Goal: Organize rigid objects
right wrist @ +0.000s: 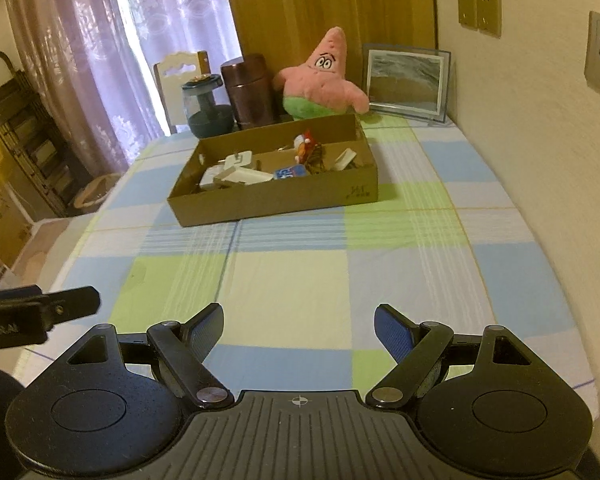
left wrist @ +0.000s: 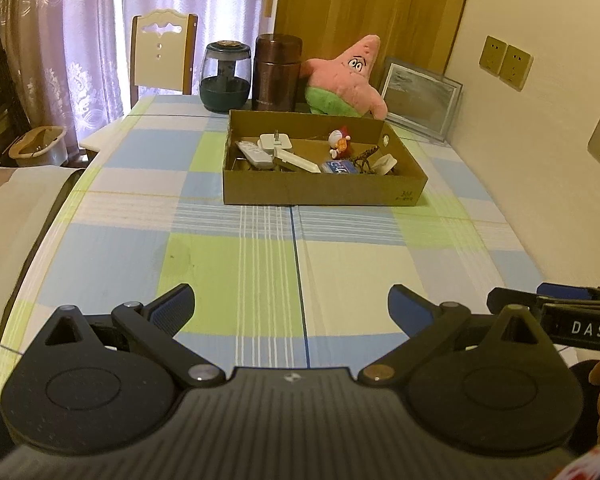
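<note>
Both tongs empty, cardboard box ahead

The left tongs [left wrist: 291,306] and right tongs [right wrist: 299,328] hang spread wide, holding nothing, over the near edge of the checked tabletop [left wrist: 228,264]. The cardboard box [left wrist: 324,192] of small rigid items sits straight ahead toward the far edge, long axis crosswise; neither hand looks clearly nearer.

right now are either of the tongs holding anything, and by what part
Nothing is held. The left tongs and right tongs both stand open over the checked tablecloth, short of the cardboard box.
</note>
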Demonstrator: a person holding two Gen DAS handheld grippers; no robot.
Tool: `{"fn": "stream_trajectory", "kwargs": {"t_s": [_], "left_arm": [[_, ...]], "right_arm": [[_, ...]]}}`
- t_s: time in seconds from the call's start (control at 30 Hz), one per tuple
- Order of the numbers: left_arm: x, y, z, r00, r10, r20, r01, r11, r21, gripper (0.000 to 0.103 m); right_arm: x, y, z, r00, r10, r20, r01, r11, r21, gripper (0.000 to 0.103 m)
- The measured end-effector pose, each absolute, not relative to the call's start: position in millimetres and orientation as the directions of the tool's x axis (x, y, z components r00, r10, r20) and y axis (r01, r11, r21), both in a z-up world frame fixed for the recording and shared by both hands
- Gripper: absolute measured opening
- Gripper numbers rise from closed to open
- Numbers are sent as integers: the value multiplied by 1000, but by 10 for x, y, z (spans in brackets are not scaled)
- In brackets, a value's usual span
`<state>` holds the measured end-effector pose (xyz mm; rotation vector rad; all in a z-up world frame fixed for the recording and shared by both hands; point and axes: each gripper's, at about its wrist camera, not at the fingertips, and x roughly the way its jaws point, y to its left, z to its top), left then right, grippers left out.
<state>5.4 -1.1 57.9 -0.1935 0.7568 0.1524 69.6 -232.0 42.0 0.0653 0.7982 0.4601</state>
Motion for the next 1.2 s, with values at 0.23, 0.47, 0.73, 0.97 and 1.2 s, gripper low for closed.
{"fn": "stream_trajectory", "kwargs": {"t_s": [0.23, 0.47, 0.73, 0.97, 1.2], "left_arm": [[-102, -65, 536, 706, 72, -705, -209, 972, -110, 101], [-215, -81, 488, 694, 79, -716, -213, 972, -99, 101], [-277, -138, 453, 688, 69, -722, -201, 975, -99, 101], [-286, -200, 417, 684, 62, -727, -186, 978, -93, 101], [-275, -232, 388, 679, 54, -732, -179, 979, -94, 101]], "right_arm": [[526, -2308, 449, 593, 438, -676, -397, 889, 228, 80], [422, -2312, 420, 590, 422, -688, -411, 891, 194, 80], [355, -2323, 365, 584, 414, -698, -417, 891, 180, 80], [347, -2344, 335, 580, 413, -702, -414, 892, 182, 80], [355, -2349, 306, 575, 411, -707, -410, 893, 186, 80]]}}
